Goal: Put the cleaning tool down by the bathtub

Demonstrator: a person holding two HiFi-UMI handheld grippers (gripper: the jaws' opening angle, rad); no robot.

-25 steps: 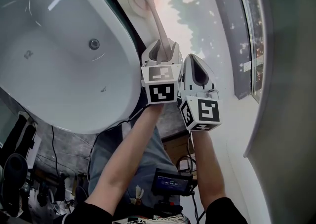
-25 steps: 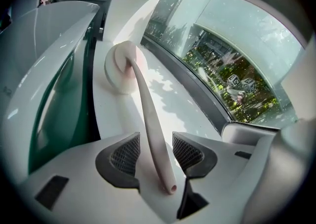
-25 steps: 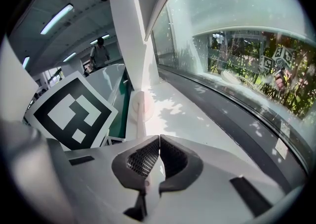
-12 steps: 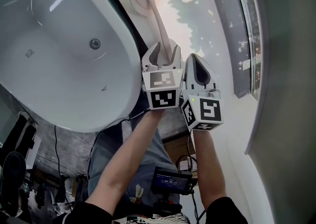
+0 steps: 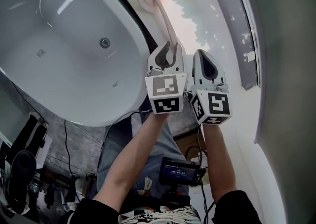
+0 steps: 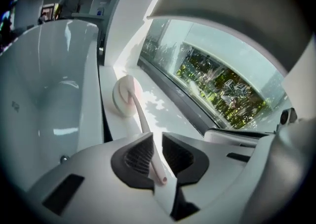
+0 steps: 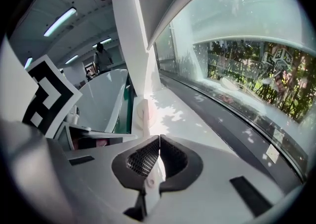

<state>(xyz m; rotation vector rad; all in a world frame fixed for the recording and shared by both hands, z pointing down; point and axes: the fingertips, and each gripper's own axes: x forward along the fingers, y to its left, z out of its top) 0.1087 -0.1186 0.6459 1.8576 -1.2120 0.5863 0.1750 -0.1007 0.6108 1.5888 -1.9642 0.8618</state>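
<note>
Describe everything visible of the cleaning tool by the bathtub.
The cleaning tool is a pale pink, plastic-looking brush: a round head and a long thin handle. It rests on the white ledge beside the bathtub. Its handle end sits between the left hand-held gripper's jaws, which have just been closing, yet stand apart.

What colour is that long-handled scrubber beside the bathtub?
The scrubber is pale pink, head and handle; clearest in the left gripper view.
</note>
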